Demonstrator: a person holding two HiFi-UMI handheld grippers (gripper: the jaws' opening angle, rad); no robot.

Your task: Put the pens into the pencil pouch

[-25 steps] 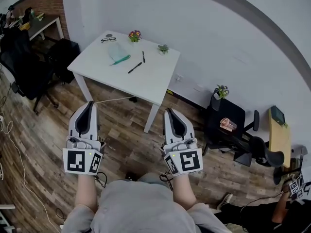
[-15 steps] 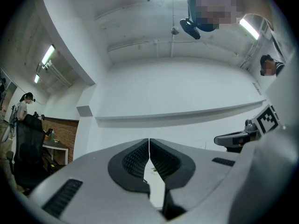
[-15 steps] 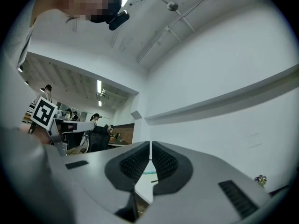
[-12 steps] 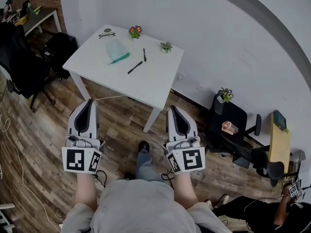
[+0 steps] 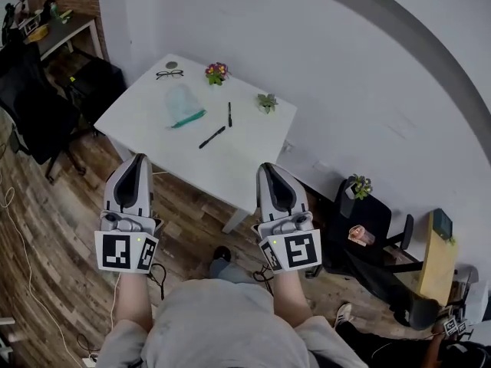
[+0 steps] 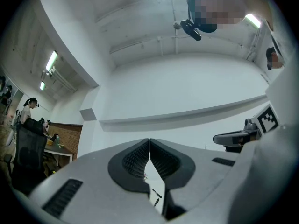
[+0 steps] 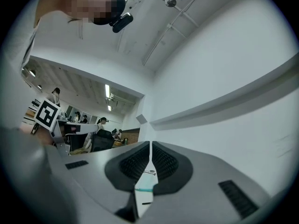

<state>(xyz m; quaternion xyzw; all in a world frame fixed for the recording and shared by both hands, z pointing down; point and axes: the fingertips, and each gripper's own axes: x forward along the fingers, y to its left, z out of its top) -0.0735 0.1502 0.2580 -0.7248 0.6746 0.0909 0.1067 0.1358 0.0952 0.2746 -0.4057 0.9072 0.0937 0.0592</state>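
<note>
Approach was the step in hand, by my reading, since nothing had been gripped. Left claw [image 5: 136,159] and right claw [image 5: 268,169] were held side by side in front of the person's body. Each was clenched on nothing: in each claw's own view the ribbed pads [image 6: 135,160] met at the tips, with only a sliver of the table [image 5: 238,163] showing lower down (no pen between them).

That table stood well ahead of both claws. On it the pouch [image 5: 182,104] lay ahead of the left claw, toward the far side. Both pens lay outside the pouch and apart from it. One pen [image 5: 212,136] lay ahead of the gap between the two claws. The other pen [image 5: 229,114] lay just beyond it, ahead of the right claw and a little to its left.

Next, I judged, both claws would have to close in on the table. One would need to release its jaws and come down across a thin barrel lying flat, a fiddly pinch. The other would likely have to steady the pouch; whether its mouth stood open could not be told.
</note>
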